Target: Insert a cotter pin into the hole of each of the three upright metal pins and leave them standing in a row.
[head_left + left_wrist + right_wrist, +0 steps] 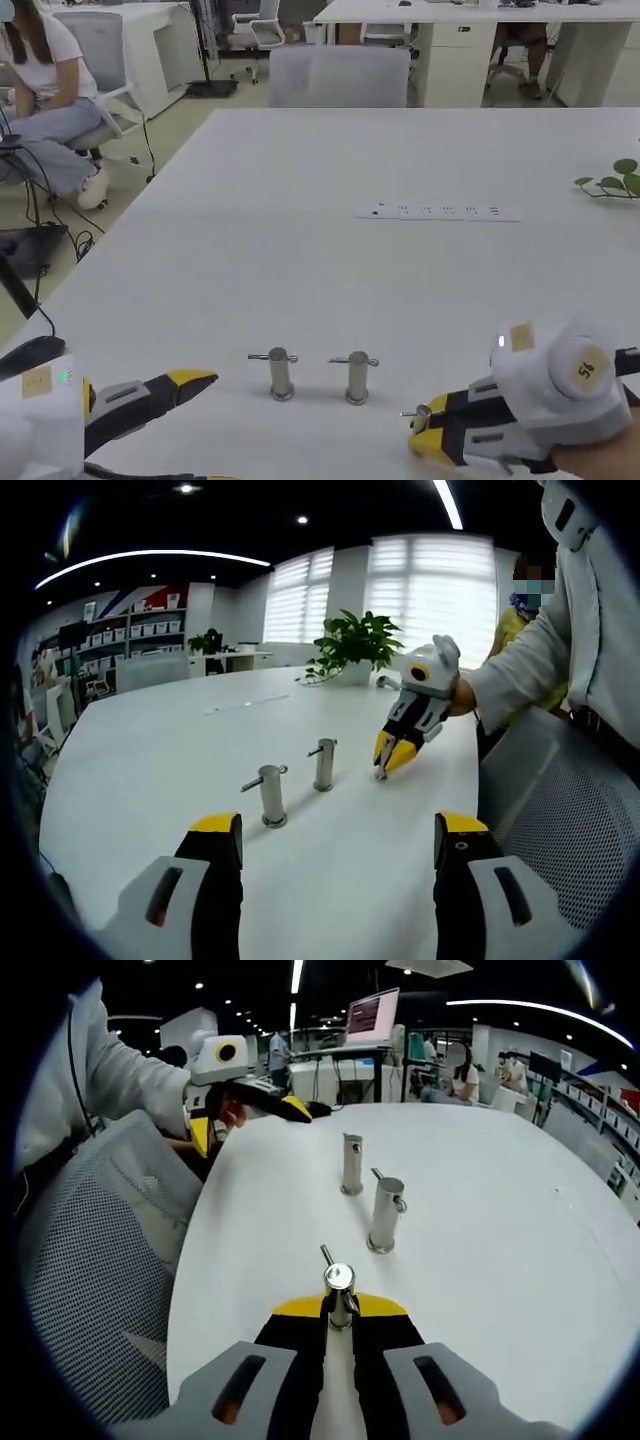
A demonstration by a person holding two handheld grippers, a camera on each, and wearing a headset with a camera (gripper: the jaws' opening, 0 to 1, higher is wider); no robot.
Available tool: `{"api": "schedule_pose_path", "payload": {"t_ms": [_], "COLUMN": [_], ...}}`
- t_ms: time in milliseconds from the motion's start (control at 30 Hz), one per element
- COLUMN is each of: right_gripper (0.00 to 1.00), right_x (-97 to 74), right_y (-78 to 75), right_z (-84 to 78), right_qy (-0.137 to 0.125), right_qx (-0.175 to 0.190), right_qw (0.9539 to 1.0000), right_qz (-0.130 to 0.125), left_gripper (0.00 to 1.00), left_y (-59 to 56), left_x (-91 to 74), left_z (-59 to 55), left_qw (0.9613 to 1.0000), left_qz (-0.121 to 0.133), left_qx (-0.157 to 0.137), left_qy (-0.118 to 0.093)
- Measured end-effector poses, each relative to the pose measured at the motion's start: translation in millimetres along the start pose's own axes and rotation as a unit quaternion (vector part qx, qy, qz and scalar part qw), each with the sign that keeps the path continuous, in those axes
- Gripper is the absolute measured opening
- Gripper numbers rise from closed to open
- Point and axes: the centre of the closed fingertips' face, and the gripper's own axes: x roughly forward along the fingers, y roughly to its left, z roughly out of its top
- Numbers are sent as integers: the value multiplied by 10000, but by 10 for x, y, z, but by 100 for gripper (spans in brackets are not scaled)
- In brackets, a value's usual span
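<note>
Two upright metal pins (281,375) (357,378) stand side by side near the table's front edge, each with a cotter pin through its top. They also appear as the near pin (272,798) and the far pin (323,765). My right gripper (428,425) is shut on a third metal pin (340,1295), held upright on the table just right of the other two; a thin cotter pin sticks out of its top. My left gripper (338,830) stands open and empty to the left of the row, its jaws wide apart.
A white power strip (437,211) lies mid-table. A leafy plant (612,183) sits at the right edge. A grey chair (340,75) stands at the far side, and a seated person (40,90) is off to the left. Cables hang by the table's left edge.
</note>
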Motion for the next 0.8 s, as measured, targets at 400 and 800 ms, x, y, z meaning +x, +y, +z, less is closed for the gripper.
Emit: {"api": "schedule_pose_path", "payload": {"t_ms": [400, 800], "right_gripper": [10, 10], "right_x": [-64, -83], "right_y": [-392, -565], "right_z": [39, -59], "right_qy": [-7, 48], "right_qx": [78, 285], "right_qw": [9995, 9988], "right_qz": [-307, -389], "left_gripper": [78, 78], "left_y": [42, 60], "left_x": [-26, -21], "left_z": [-18, -40], "left_qw": [10000, 10000], "left_qz": [58, 67], "left_qx": [-18, -39], "left_qy": [1, 36]}}
